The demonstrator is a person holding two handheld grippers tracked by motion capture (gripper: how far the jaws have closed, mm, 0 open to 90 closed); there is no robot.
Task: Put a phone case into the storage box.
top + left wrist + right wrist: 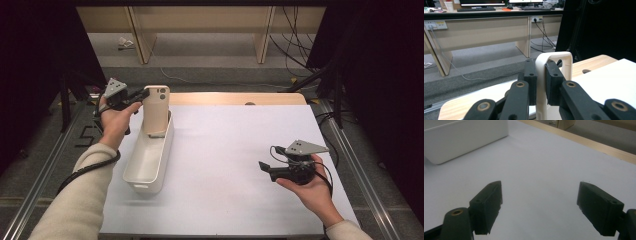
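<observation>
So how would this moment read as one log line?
left gripper: shut on phone case, its foot in bin | right gripper: open, above table

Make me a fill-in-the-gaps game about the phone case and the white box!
1. The left gripper is shut on the cream ____ case.
2. The case stands upright at the far end of the white ____.
3. The right gripper has its jaws ____, with nothing between them.

Missing words: phone; bin; open

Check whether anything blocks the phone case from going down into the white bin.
Nothing visible does. The left gripper holds the phone case upright, its lower end already inside the white bin, whose visible floor is bare.
</observation>
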